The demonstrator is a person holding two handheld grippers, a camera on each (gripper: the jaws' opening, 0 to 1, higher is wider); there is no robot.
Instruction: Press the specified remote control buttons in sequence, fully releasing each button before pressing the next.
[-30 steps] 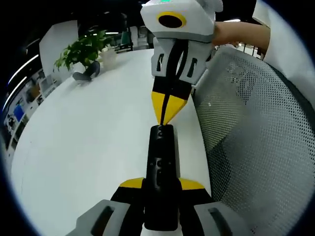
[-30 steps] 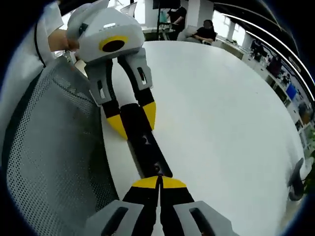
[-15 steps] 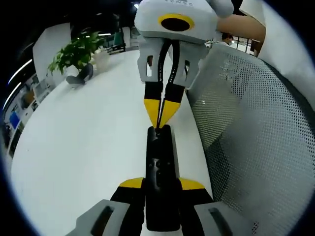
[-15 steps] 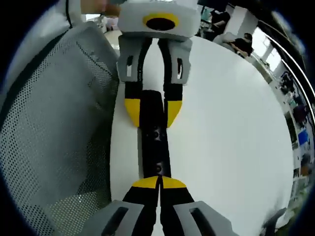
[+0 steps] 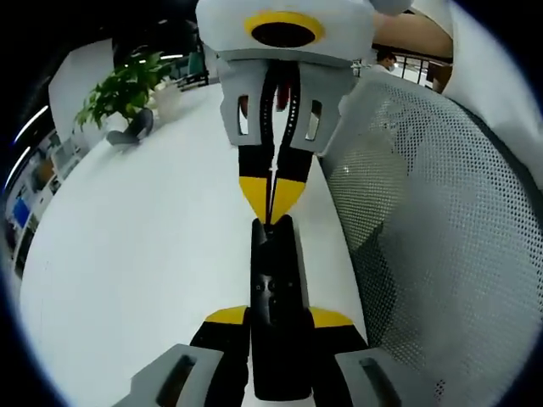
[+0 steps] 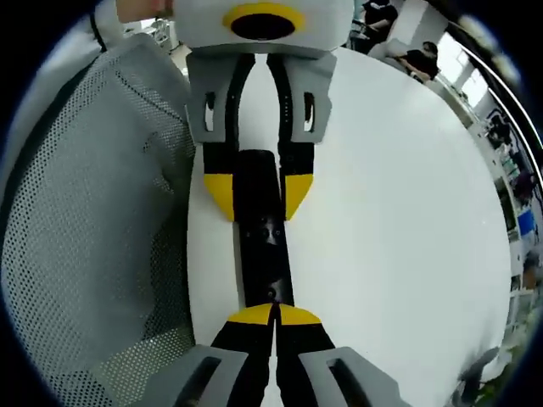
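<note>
**Holding the remote steady while my other tips bear on its far end**

I am clamping the black remote control (image 5: 273,314) between my left fingers (image 5: 227,318), which are closed around its near end, one yellow pad on each long side. In the right gripper view that same left gripper (image 6: 258,191) is showing from the front, straddling the remote (image 6: 263,246) partway along its length. My right gripper (image 6: 273,315) is drawn fully together, the two yellow tips meeting in one point and holding nothing; that point is sitting on the end of the remote farthest from my left fingers. In the left gripper view, the right gripper (image 5: 270,199) is coming down onto that far end. Whether a button is actually pressed in, I cannot tell.

I am judging the remote to be a light, stiff plastic bar with smooth, slippery sides, so gripping it across its narrow width, clear of the buttons, looks right. A push at the unsupported end could pivot it in my grip.

The white table (image 5: 144,246) is stretching wide beyond my fingers, smooth and bare. A grey mesh chair back (image 5: 433,220) is standing just beside the remote. A potted plant (image 5: 123,89) is sitting well beyond the fingertips, and an office is opening behind it.
</note>
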